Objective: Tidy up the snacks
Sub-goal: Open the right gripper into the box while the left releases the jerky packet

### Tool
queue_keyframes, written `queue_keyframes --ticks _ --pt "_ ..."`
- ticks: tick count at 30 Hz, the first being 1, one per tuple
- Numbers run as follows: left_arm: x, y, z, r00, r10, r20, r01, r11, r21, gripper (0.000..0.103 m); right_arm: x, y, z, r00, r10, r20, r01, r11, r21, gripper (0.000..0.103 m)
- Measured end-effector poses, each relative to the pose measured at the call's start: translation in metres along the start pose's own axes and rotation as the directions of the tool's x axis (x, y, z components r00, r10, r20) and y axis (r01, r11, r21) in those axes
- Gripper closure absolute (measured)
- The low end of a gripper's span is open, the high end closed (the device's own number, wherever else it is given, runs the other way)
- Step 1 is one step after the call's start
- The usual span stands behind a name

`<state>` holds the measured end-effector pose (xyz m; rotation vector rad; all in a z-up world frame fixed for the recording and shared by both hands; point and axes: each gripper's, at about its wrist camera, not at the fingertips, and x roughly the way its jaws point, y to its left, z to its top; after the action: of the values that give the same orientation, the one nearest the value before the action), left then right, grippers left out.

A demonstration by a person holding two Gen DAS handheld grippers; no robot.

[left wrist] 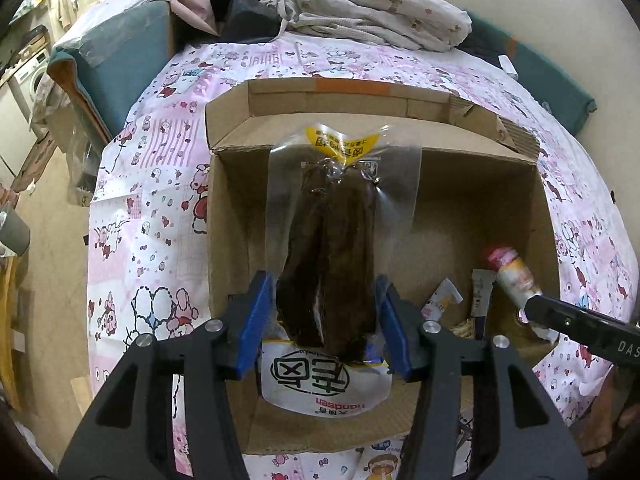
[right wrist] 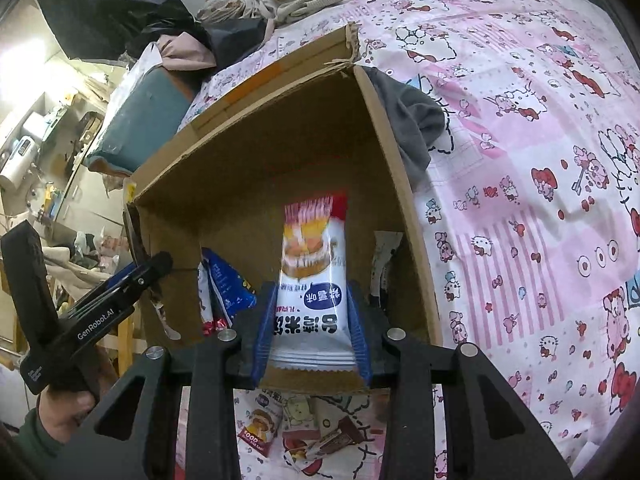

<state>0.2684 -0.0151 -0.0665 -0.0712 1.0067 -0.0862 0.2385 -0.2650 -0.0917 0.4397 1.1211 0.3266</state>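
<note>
The left gripper (left wrist: 326, 320) is clamped on a clear pack (left wrist: 332, 248) of dark brown food, its blue pads (left wrist: 252, 320) pressing the pack's sides. The pack points forward over the open box (left wrist: 480, 200), its yellow label end toward the far flap. Its white printed end hangs just behind the pads, over the box's near wall.

The right gripper (right wrist: 314, 328) is clenched on a white packet (right wrist: 310, 280) (blue oval label, red striped top), held upright over the box (right wrist: 280, 152). In the left view the same packet (left wrist: 514, 276) shows at the box's right side, pinched at the tip of the right gripper (left wrist: 536, 304).

Inside the box, low against the near wall, a blue sachet (right wrist: 232, 284) stands left of the held packet and a white one (right wrist: 384, 256) stands right, by the side wall. More snacks (right wrist: 296, 428) lie on the pink cartoon bedsheet (right wrist: 520, 200) in front of the box. A grey cloth (right wrist: 416, 120) drapes just outside the box's right wall. Crumpled bedding (left wrist: 360, 8) is heaped at the far end of the bed.
</note>
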Motion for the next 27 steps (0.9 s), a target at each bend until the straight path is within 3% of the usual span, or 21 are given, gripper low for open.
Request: queue_keyframes --ticks 9,10,12,14,16,27 --pt "0.002 -0.002 -0.003 1.000 0.000 -0.010 0.000 1.000 -0.001 0.045 0.000 0.005 0.001 1.000 0.012 0.013 -0.012 1.000 -0.015 0.065" --pt "0.002 -0.002 -0.002 1.000 -0.003 -0.013 0.003 1.000 -0.002 0.043 -0.001 0.005 0.002 1.000 0.009 0.018 -0.009 1.000 -0.011 0.061" --pt "0.000 -0.004 -0.002 1.000 -0.015 -0.013 0.015 1.000 -0.001 0.035 -0.005 0.005 0.003 0.999 0.023 0.036 -0.023 1.000 0.002 0.033" --pt "-0.003 -0.005 -0.003 1.000 -0.016 -0.005 0.016 1.000 0.005 0.021 -0.012 0.007 0.003 0.997 0.030 0.077 -0.030 1.000 -0.003 0.025" --pt "-0.007 -0.006 -0.003 1.000 -0.017 0.012 0.017 1.000 0.005 0.014 -0.015 0.008 0.004 0.996 0.028 0.090 -0.027 1.000 -0.016 0.025" --pt "-0.030 0.001 -0.008 0.998 -0.009 0.067 0.009 1.000 -0.002 0.014 -0.031 0.016 -0.002 0.995 0.026 0.101 -0.023 0.999 -0.033 0.024"
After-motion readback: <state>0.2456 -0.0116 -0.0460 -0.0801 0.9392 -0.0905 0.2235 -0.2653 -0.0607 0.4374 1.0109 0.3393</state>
